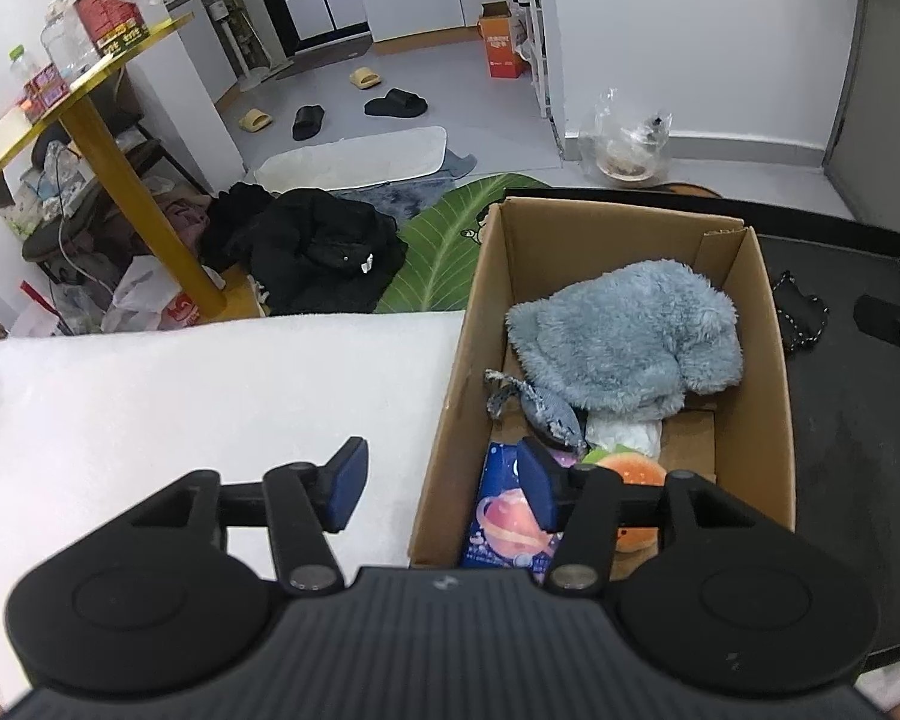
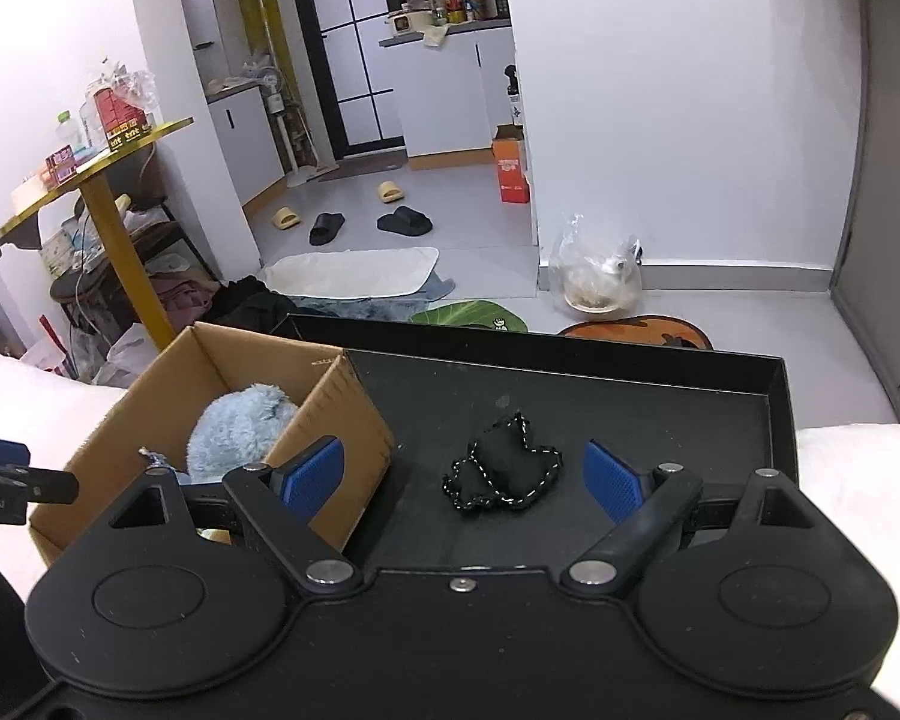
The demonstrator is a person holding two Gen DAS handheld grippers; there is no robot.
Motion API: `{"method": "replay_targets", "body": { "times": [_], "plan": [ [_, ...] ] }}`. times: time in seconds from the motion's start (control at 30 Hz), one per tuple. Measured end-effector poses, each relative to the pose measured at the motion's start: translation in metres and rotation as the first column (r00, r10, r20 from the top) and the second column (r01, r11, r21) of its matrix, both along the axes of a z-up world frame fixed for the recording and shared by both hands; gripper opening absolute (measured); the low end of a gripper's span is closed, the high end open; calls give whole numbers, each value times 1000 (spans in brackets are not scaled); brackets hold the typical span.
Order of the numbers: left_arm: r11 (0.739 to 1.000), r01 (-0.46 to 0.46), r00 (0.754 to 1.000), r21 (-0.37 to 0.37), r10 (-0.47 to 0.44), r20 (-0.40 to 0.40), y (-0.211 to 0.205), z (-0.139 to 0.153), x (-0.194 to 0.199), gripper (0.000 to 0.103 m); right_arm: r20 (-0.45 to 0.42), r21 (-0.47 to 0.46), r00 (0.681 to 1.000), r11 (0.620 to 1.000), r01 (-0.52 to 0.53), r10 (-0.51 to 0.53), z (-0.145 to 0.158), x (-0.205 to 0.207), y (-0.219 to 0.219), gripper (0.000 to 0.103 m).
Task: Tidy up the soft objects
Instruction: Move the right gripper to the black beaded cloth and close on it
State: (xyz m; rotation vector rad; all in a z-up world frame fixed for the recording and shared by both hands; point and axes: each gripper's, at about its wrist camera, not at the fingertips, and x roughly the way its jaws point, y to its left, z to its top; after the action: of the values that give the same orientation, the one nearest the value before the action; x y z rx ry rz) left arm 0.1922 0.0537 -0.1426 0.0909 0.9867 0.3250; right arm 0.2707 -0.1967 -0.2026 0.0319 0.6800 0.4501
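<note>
A cardboard box (image 1: 768, 360) stands between the white bed surface and a black tray (image 2: 774, 420). In it lie a fluffy blue plush (image 1: 624, 330), a small grey fabric toy (image 1: 546, 414), an orange plush (image 1: 636, 471) and a planet-print pack (image 1: 504, 516). My left gripper (image 1: 444, 489) is open and empty over the box's near left wall. My right gripper (image 2: 462, 480) is open and empty above the tray, with a small black soft item with speckled cord (image 2: 504, 474) lying between its fingers. That item also shows in the left wrist view (image 1: 801, 312). The box (image 2: 354, 414) is at the left of the right wrist view.
The white bed surface (image 1: 180, 408) spreads left of the box. Beyond the edge are black clothes (image 1: 318, 252) on the floor, a green leaf mat (image 1: 444, 240), a gold round table (image 1: 84, 84) with clutter, slippers and a plastic bag (image 2: 600, 276).
</note>
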Motion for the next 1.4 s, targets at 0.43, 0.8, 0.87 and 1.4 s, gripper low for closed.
{"method": "replay_targets", "body": {
  "times": [0.43, 0.8, 0.87, 1.4],
  "plan": [
    [996, -12, 999, 90, 17, -46, -14, -11, 22, 54, 2, -13, 1000, 1000, 1, -1, -28, 37, 2, 76],
    [990, -59, 993, 125, 71, -94, -9, -24, 32, 54, -51, -45, 999, 999, -12, 10, -63, 57, 1, 66],
    [989, -51, 993, 137, 66, -102, -11, -25, 34, 54, -56, -55, 998, 998, -21, 18, -67, 57, 3, 61],
    [989, -57, 991, 140, 73, -110, -13, -22, 28, 54, -162, -42, 986, 998, -44, 36, -52, 48, -2, 17]
  ]
}}
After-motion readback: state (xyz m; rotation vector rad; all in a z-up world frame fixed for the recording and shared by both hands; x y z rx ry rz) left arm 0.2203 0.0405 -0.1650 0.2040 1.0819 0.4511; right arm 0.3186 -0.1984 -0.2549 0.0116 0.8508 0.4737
